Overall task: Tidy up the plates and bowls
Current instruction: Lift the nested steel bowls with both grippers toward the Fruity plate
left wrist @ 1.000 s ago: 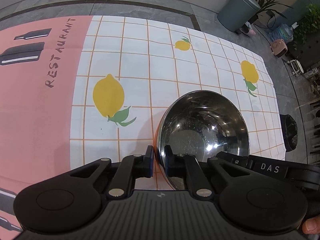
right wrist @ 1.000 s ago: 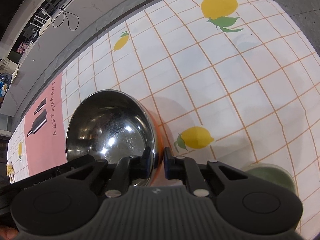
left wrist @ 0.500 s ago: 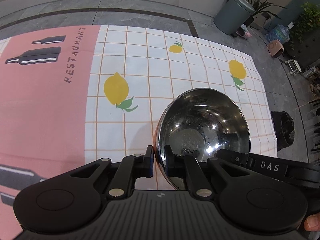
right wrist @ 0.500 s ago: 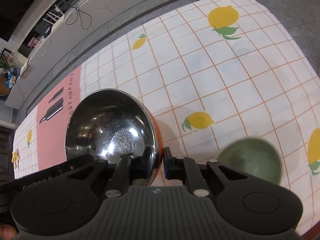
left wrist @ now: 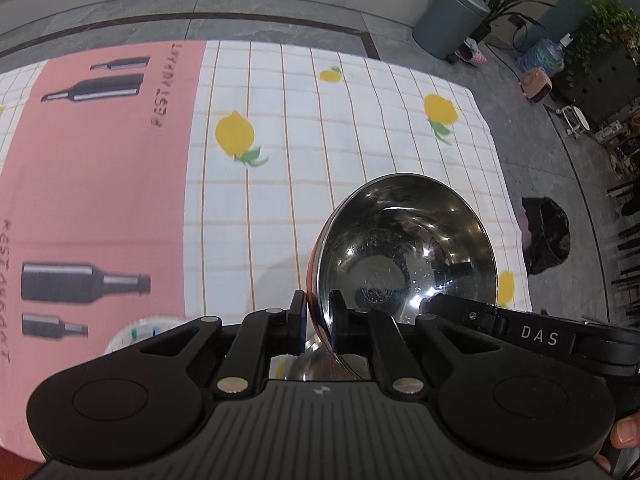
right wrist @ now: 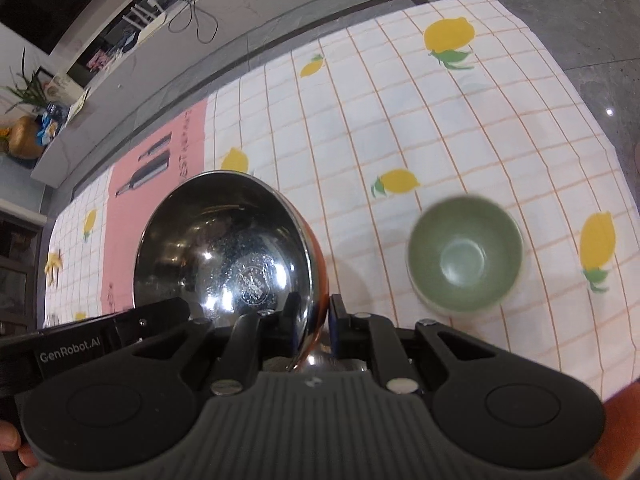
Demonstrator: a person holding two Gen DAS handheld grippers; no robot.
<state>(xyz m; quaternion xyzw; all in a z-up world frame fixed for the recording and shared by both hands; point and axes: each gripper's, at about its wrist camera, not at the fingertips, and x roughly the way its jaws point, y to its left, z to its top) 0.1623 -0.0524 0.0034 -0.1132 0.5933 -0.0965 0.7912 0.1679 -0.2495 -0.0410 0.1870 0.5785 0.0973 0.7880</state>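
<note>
Steel bowl (left wrist: 404, 252), mirror-bright inside and orange outside, held up off the tablecloth (left wrist: 320, 152) and tilted on edge, gripped at opposite sides of its rim by both tools; seen again from the right wrist (right wrist: 224, 248), hollow facing that camera, a round stamp at its bottom.

Left gripper (left wrist: 319, 322) pinching the rim, one blue-padded finger outside against the orange wall, the other inside against the polished steel; right gripper (right wrist: 316, 320) clamped the same way on the far side of the rim, one finger inside, one outside; body of the right tool, lettered DAS, crossing the lower right of the left view (left wrist: 540, 338).

Green bowl (right wrist: 466, 254) standing upright on the cloth to the right of the steel bowl, apart from it, slightly blurred; pale plate or dish with coloured marks (left wrist: 140, 334) partly hidden behind the left tool, on the pink panel.

Cloth white with an orange grid and printed lemons, a pink band with black bottles and the word RESTAURANT at one side; grey stone floor beyond; grey bin (left wrist: 450, 20), potted plants and a black bag (left wrist: 546, 240) off the cloth's edge.
</note>
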